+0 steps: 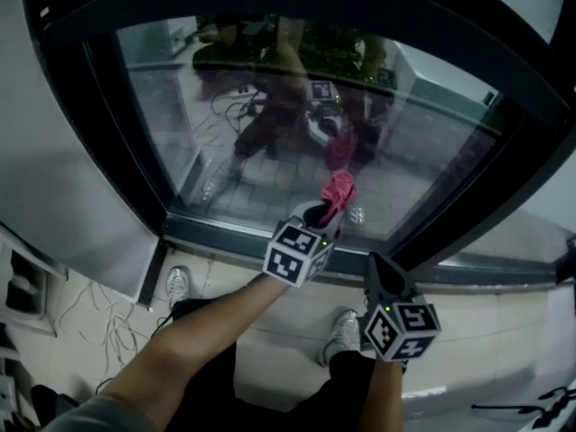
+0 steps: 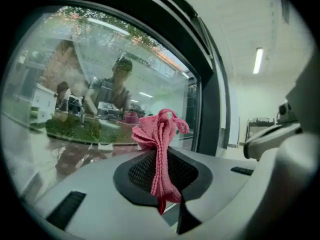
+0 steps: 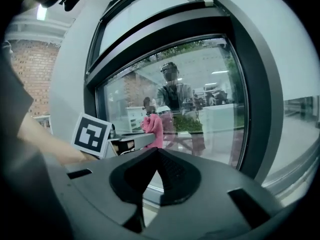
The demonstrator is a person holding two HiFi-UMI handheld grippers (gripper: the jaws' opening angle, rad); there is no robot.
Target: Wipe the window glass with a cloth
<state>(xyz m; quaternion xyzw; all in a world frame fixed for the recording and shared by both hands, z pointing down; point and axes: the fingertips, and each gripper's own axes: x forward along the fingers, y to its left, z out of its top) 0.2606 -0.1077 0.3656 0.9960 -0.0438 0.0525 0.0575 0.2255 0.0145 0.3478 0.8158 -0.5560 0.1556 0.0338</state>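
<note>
Two grippers were raised toward the window glass [image 1: 270, 124], each held in one of the person's hands. The left gripper [image 1: 326, 212] had its fingers pressed narrow on a pink knitted cloth [image 2: 161, 134]. A strip of the cloth ran down between the fingers, and a bunched, ruffled end stood out beyond the fingertips on the glass side. That bunched end was close to the lower part of the pane, just above the dark window frame [image 1: 225, 234], but whether it touched the glass could not be told. A dim reflection of the person and the cloth showed in the pane ahead of the fingertips. The right gripper [image 3: 156, 156] sat lower and to the right of the left one, well apart from the cloth. Its fingers were drawn together with nothing between them, their tips aimed at the lower frame. From beyond those tips, up and to the left, the left gripper's marker cube [image 3: 91, 134] and the pink cloth were visible. Below both grippers, the person's shoes [image 1: 344, 333] stood on the pale floor.
</note>
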